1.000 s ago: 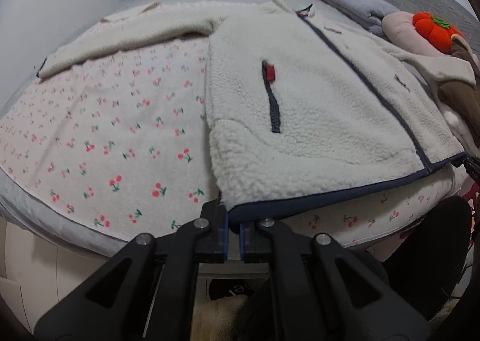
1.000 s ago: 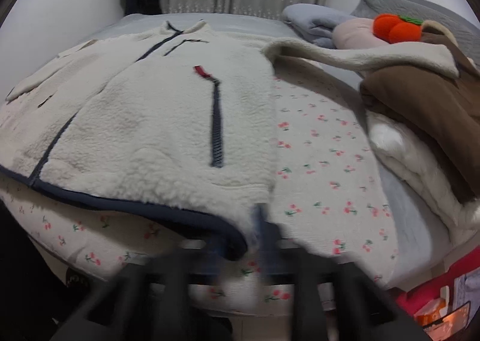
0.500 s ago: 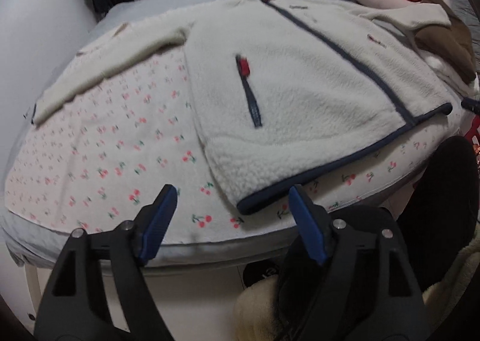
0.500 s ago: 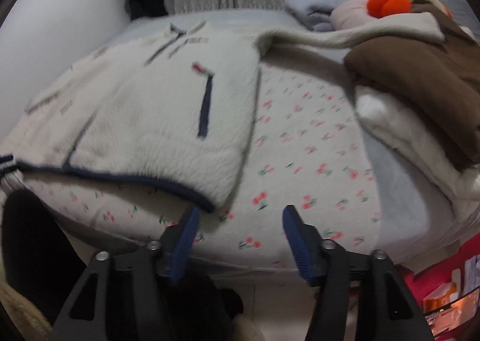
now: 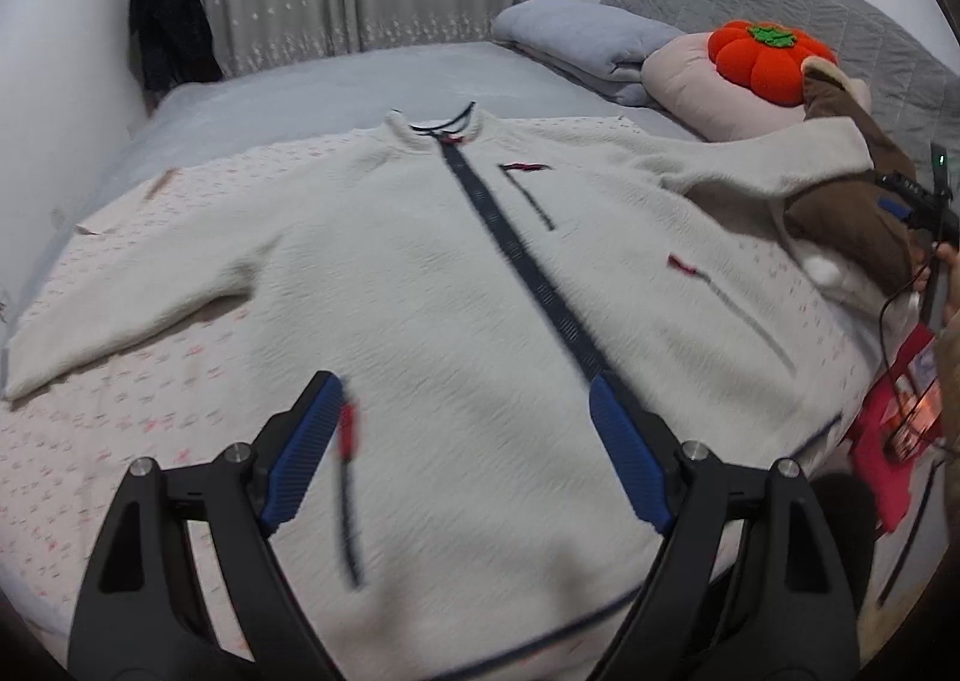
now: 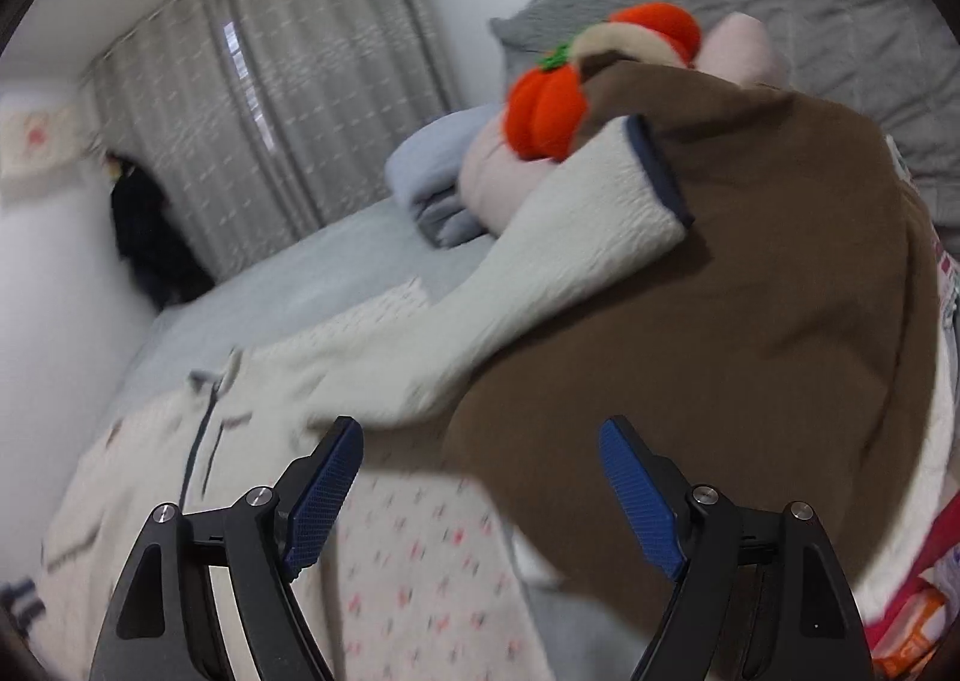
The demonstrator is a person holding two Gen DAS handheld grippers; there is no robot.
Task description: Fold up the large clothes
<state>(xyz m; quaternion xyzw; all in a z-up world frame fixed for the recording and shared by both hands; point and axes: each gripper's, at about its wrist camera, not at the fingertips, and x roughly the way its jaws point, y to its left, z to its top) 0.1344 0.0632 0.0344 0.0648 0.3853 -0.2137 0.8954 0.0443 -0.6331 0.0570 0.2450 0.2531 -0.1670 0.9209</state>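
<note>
bed: we see the cherry-print sheet [image 5: 120, 417] carrying the whole job, pillows and an orange pumpkin cushion [image 5: 761, 58] at 1 o'clock.
fleece jacket [image 5: 456, 285]: spread flat, zip up, hem nearest us; a second ago both tools pinched that hem, and now it lies released, so we judge the spreading step finished and the sleeves next.
right sleeve [image 6: 576, 249]: draped onto the brown garment [image 6: 750, 321] at 2 o'clock.
left tool [image 5: 462, 453]: fingers wide apart, holding nothing, risen over the jacket's lower front.
right tool [image 6: 477, 489]: fingers wide apart, empty, swung toward that sleeve.
</note>
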